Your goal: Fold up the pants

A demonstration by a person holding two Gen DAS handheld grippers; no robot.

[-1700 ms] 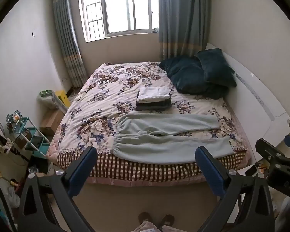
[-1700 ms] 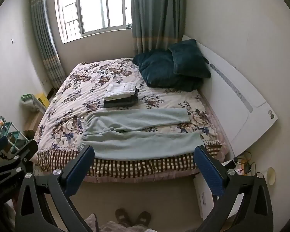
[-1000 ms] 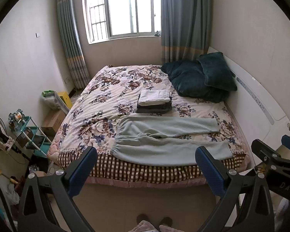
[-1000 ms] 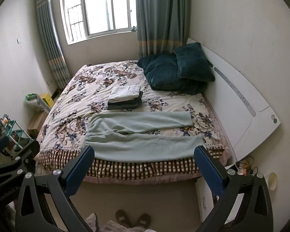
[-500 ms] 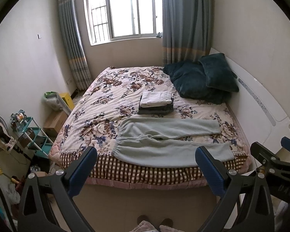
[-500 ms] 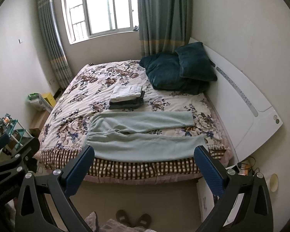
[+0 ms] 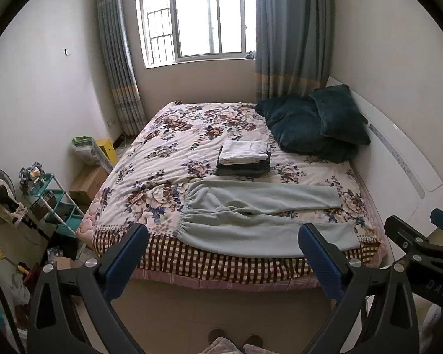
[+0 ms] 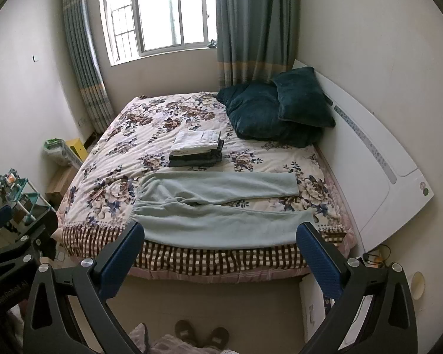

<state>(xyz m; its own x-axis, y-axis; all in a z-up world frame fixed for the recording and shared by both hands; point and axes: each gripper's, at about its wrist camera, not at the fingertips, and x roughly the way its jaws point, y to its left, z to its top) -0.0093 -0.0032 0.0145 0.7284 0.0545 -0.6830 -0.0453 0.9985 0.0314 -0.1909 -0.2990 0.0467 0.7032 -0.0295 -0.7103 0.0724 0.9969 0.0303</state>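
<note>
bed [image 7: 192, 135] and pants [image 7: 260, 215] sit lower in view than before; left gripper [image 7: 226, 249] and right gripper [image 8: 221, 249] gape wide, empty.

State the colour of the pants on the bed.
Pale mint green pants, plain and unpatterned; the right wrist view shows them best.

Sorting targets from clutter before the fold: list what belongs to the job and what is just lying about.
For the job:
- pale green fleece pants, spread flat at the bed's near edge
- left gripper, open
- right gripper, open

Lying about:
- stack of folded white and dark clothes
- dark teal velvet pillows
- teal plastic shelf rack
- brown slippers
</note>
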